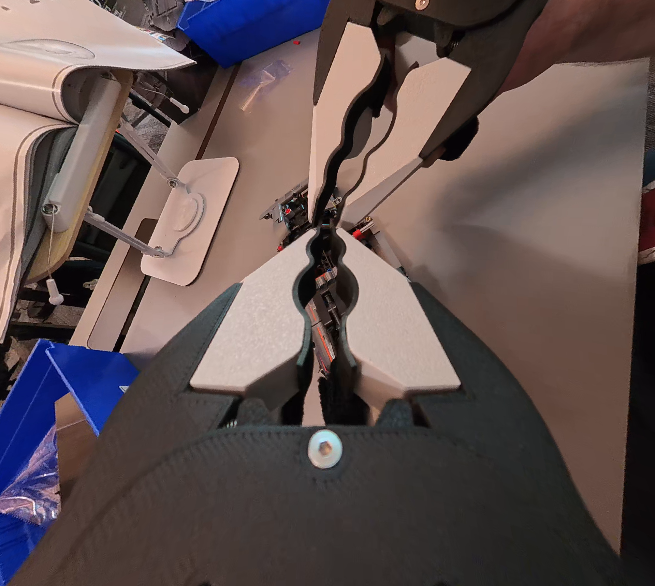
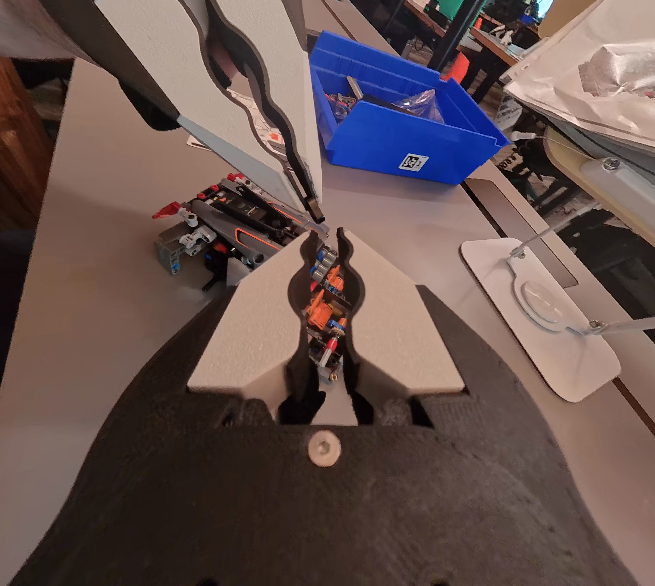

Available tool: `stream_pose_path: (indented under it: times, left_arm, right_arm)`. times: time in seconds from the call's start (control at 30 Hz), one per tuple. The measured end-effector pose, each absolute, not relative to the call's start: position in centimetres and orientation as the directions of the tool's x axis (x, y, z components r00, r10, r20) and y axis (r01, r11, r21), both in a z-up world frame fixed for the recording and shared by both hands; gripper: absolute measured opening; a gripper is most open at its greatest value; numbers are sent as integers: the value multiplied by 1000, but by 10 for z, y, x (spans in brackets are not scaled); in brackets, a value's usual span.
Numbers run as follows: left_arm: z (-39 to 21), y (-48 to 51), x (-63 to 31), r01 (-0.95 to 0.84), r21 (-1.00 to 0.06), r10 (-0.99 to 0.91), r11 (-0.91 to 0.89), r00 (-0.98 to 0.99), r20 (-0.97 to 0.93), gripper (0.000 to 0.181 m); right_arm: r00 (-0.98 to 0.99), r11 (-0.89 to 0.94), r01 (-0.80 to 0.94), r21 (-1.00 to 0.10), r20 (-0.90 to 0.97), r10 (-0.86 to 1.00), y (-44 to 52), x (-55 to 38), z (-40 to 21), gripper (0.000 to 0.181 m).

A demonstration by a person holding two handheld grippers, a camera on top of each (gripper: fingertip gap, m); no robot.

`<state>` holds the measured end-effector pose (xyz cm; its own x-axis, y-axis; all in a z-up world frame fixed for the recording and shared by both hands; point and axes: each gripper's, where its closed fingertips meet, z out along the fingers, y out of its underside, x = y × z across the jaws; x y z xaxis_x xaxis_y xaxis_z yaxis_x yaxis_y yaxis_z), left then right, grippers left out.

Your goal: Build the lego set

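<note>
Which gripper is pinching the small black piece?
The left gripper, coming in from above in the right wrist view, pinches the black piece at its tips; the right gripper holds nothing.

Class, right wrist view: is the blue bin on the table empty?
No: the blue bin holds small coloured parts and a clear plastic bag.
</note>
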<state>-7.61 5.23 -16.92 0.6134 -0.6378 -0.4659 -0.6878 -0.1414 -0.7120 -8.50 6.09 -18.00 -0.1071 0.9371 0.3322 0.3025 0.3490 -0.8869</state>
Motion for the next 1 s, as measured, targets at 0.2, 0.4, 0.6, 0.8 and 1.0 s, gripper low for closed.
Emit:
stream_pose_path:
  times: [0.2,0.4,0.6,0.8,1.0]
  left_arm:
    - [-163,47,-71,-680,-726,-643,-100,602,-474,1]
    - [-160,44,-69,-669,-740,-646,-75,597,-475,1]
    - [-161,42,-70,-669,-740,-652,-72,592,-473,1]
    - [-163,42,-70,-657,-751,-661,-67,593,-461,1]
    - [-167,44,-68,-634,-769,-679,-82,601,-423,1]
  right_arm:
    - [-167,326,226,-918,293,941,50,-81,-168,9]
    - [-214,352,199,-915,309,927,44,-80,-164,4]
    - [-238,378,186,-907,332,913,42,-78,-162,4]
    - [-258,398,178,-900,348,901,41,-76,-161,3]
    - [-294,405,190,-894,342,893,42,-74,-165,1]
